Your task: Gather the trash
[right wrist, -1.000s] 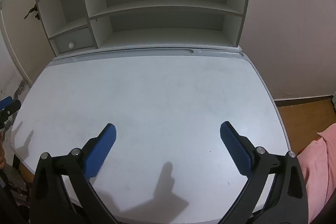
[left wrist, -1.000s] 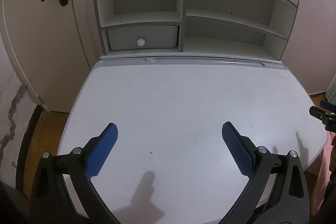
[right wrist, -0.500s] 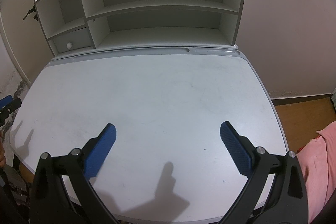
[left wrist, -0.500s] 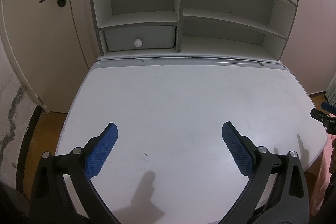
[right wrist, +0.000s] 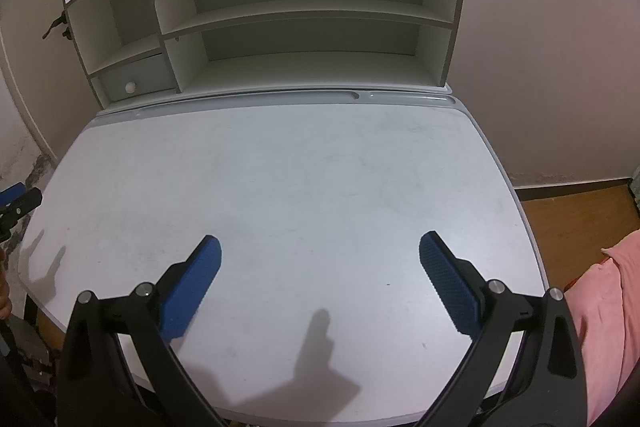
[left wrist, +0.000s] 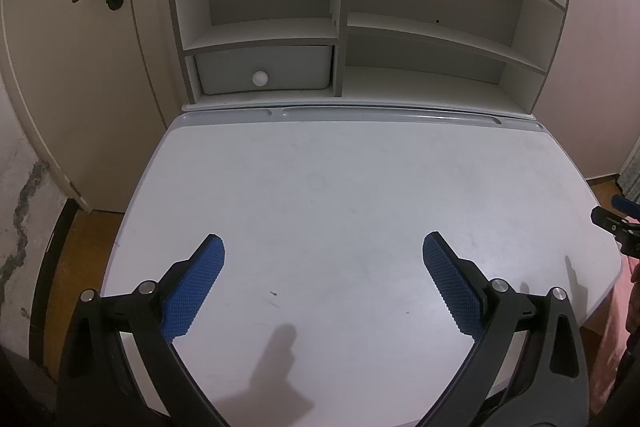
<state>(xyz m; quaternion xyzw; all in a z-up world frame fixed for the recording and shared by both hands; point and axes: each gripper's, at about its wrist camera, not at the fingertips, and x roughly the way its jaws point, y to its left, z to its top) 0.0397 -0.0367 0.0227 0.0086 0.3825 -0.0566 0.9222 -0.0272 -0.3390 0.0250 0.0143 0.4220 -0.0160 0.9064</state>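
White desk (left wrist: pixel 340 187) beneath left gripper (left wrist: pixel 323 247) and right gripper (right wrist: pixel 320 247), both spread wide, empty; no legible writing.

Tiny dark speck (left wrist: pixel 273 293) lies flat on the white table (left wrist: pixel 360 187), close to the front edge, left of centre in the left wrist view. Smaller dark fleck (right wrist: pixel 388 284) lies on the table surface toward the front right in the right wrist view. Each sits alone, touching nothing else. Both are too small to identify.
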